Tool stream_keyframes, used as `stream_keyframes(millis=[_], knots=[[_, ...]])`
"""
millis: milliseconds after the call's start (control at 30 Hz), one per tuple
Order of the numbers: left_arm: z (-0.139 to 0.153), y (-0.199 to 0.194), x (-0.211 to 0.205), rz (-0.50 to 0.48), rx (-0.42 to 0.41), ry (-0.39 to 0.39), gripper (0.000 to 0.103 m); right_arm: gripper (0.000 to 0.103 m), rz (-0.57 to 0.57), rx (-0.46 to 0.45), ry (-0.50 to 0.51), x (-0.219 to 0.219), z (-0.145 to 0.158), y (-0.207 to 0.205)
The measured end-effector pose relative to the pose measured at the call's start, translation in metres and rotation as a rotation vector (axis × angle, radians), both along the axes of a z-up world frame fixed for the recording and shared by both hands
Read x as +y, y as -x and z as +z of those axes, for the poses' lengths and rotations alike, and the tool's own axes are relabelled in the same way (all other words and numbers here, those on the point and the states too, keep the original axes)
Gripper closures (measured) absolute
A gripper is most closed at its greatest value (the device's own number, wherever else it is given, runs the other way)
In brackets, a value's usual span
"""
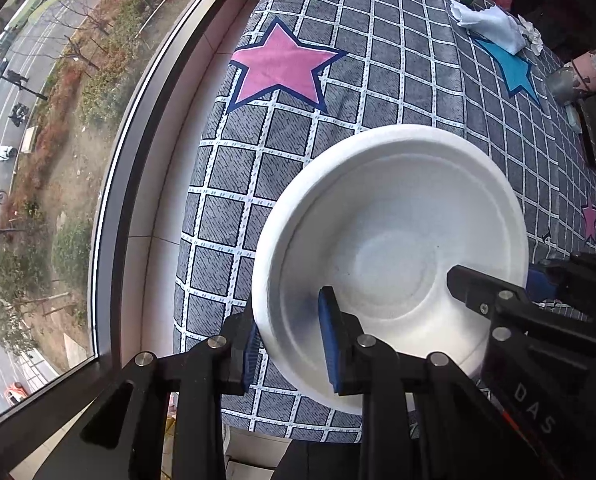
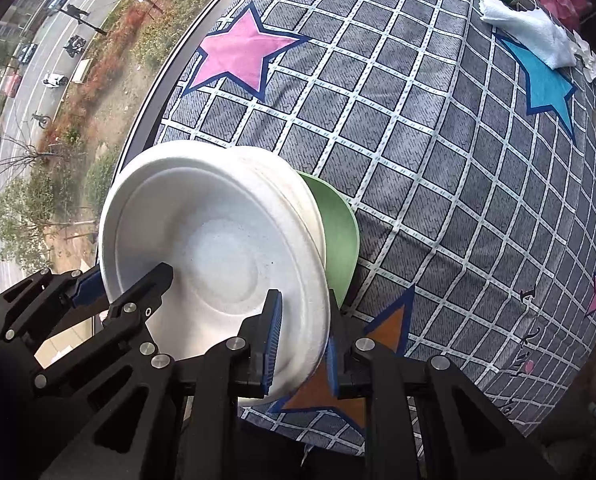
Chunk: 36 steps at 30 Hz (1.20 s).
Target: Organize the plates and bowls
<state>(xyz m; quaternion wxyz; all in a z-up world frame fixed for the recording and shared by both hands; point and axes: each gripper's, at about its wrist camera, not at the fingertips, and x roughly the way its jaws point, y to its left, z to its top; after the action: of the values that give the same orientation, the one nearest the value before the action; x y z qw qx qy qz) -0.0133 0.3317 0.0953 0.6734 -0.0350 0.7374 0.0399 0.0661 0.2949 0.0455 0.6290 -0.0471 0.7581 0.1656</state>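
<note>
We are gripping the white bowl [image 1: 393, 240] by opposite rims: our left gripper [image 1: 292, 344] is clamping one edge, our right gripper [image 2: 303, 344] the other. The bowl is hanging above the checked cloth [image 2: 437, 160], a green plate [image 2: 339, 236] just beneath it.

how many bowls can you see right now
2: a white bowl held at opposite rims by the left tongs and right tongs, and a green bowl directly beneath it. More may be hidden below.
</note>
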Motion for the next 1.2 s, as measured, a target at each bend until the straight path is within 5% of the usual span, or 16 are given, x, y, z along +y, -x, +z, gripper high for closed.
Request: stream_keyframes(millis=[167, 200, 300, 600, 667, 800, 1200], knots=[[-0.006, -0.003, 0.002, 0.003, 0.006, -0.011, 0.071, 0.078, -0.005, -0.026, 0.022, 0.003, -0.001, -0.003], [-0.008, -0.003, 0.003, 0.001, 0.007, -0.018, 0.073, 0.056, -0.020, -0.021, 0.032, 0.001, -0.001, -0.004], [-0.010, -0.003, 0.007, 0.019, 0.013, -0.006, 0.072, 0.039, -0.043, -0.038, 0.019, -0.006, 0.003, -0.006], [-0.002, 0.003, -0.004, -0.024, 0.002, -0.021, 0.071, 0.039, -0.013, -0.067, 0.014, -0.005, 0.016, 0.001], [0.001, 0.005, -0.008, -0.030, 0.002, -0.032, 0.063, 0.039, -0.003, -0.078, 0.015, -0.005, 0.019, 0.007], [0.013, 0.009, -0.013, -0.048, -0.028, -0.074, 0.023, 0.039, 0.001, -0.100, 0.014, -0.010, 0.027, 0.011], [0.043, 0.022, -0.013, -0.055, -0.113, -0.049, 0.015, 0.039, -0.042, -0.156, 0.024, -0.045, 0.053, 0.015]])
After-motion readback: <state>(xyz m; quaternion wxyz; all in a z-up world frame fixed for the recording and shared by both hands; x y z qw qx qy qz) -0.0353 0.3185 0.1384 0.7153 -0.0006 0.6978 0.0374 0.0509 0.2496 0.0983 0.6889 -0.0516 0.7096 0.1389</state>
